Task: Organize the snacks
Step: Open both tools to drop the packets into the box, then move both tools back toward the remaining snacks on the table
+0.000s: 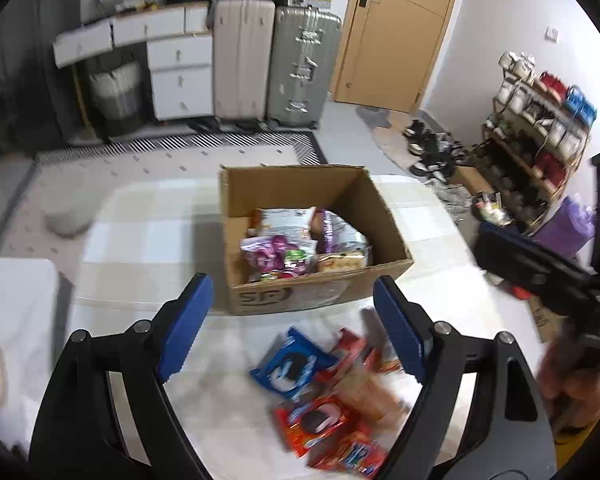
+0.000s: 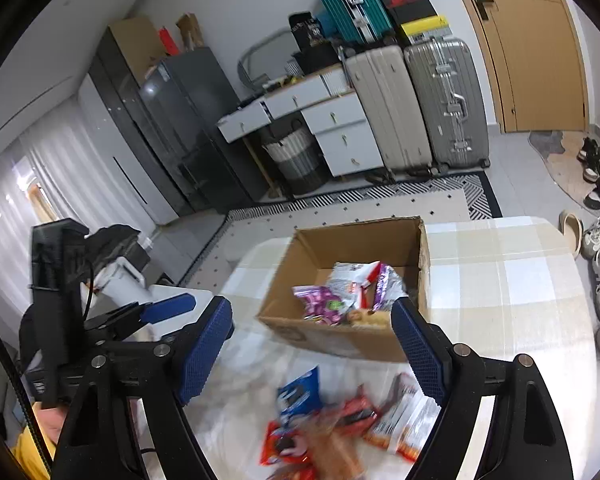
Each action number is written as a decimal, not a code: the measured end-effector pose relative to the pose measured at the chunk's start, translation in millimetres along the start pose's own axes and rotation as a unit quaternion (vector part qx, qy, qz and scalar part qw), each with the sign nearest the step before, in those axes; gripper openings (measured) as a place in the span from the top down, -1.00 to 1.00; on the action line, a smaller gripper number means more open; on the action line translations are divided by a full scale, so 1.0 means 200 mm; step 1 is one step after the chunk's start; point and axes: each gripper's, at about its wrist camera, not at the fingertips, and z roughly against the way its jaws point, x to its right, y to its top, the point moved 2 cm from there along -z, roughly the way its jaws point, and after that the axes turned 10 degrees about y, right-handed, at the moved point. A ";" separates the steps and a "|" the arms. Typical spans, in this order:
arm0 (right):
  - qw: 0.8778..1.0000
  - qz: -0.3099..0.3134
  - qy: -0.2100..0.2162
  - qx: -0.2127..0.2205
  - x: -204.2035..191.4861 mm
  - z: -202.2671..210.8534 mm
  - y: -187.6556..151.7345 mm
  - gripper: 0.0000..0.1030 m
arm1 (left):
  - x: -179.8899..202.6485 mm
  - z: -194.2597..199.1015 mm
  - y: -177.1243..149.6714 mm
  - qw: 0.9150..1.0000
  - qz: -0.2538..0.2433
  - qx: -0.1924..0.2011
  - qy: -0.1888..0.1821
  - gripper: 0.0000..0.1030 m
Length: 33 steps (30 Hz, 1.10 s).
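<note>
1. While both grippers are raised above the surface (image 1: 148,240), which is covered by a checked cloth in pale tones, no snack is gripped by either.
2. The left gripper (image 1: 290,326) is seen with its blue-padded fingers (image 1: 186,326) spread wide; nothing is held between them.
3. The right gripper (image 2: 314,354) is likewise seen with fingers (image 2: 206,350) spread apart and empty.
4. An open cardboard box (image 1: 300,188) is placed on the surface beyond both grippers. Several snack bags (image 1: 296,244) are lying inside it, among them purple and white packets.
5. A loose pile of snack packets (image 1: 332,404) is left on the surface just in front of the box, near side. A blue cookie packet (image 1: 290,368) and a red cookie packet (image 1: 314,422) can be made out; the remainder is blurred and cannot be identified with certainty.
6. In the right wrist view the same pile (image 2: 340,420) is noted below and between the fingers, not touched by them.
7. In the background two upright suitcases (image 1: 276,64) are stood beside a white drawer unit (image 1: 180,76), with a wooden door (image 1: 396,28) to their right and a shoe rack (image 1: 536,128) against the wall.
</note>
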 end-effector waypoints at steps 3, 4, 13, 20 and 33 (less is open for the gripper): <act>1.000 0.004 0.010 0.017 -0.09 0.13 -0.05 -0.72 | -0.01 0.17 -0.06 1.000 0.003 0.022 -0.001 -0.58; 1.000 0.006 0.013 0.022 -0.13 0.17 -0.07 -0.73 | -0.01 0.23 -0.08 1.000 0.005 0.029 0.003 -0.58; 0.996 0.041 0.032 0.069 -0.43 0.47 -0.24 -0.88 | -0.03 0.74 -0.31 0.995 0.004 0.095 0.024 -0.75; 0.991 0.053 0.045 0.114 -0.60 0.71 -0.47 -0.96 | -0.09 1.12 -0.53 0.989 0.015 0.146 0.016 -0.99; 0.985 0.077 0.001 0.157 -0.64 0.90 -0.89 -0.99 | -0.23 1.30 -0.96 0.987 0.026 0.158 0.025 -0.99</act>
